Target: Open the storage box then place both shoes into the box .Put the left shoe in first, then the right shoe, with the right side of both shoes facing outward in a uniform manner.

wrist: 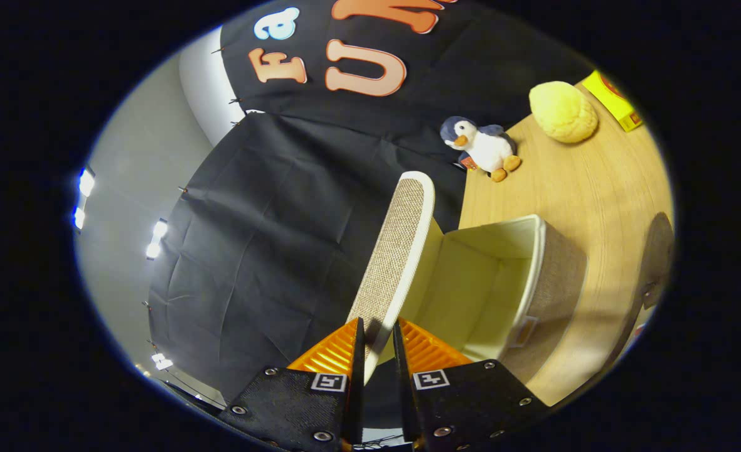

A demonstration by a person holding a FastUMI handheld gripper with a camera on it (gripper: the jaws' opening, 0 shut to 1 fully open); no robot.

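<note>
- Woven lid (395, 251) of the storage box (533, 282) sits pinched between my gripper (378, 342) fingers, swung up; box open on the wooden table (571, 188).
- If my pinch slips, I reckon the lid drops shut.

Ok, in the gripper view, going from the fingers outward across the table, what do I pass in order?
Gripper with its fingers pinching the raised lid → open storage box, nothing inside that I can see → plush penguin on the wooden table → yellow round object → yellow flat box at the far table edge.
</note>
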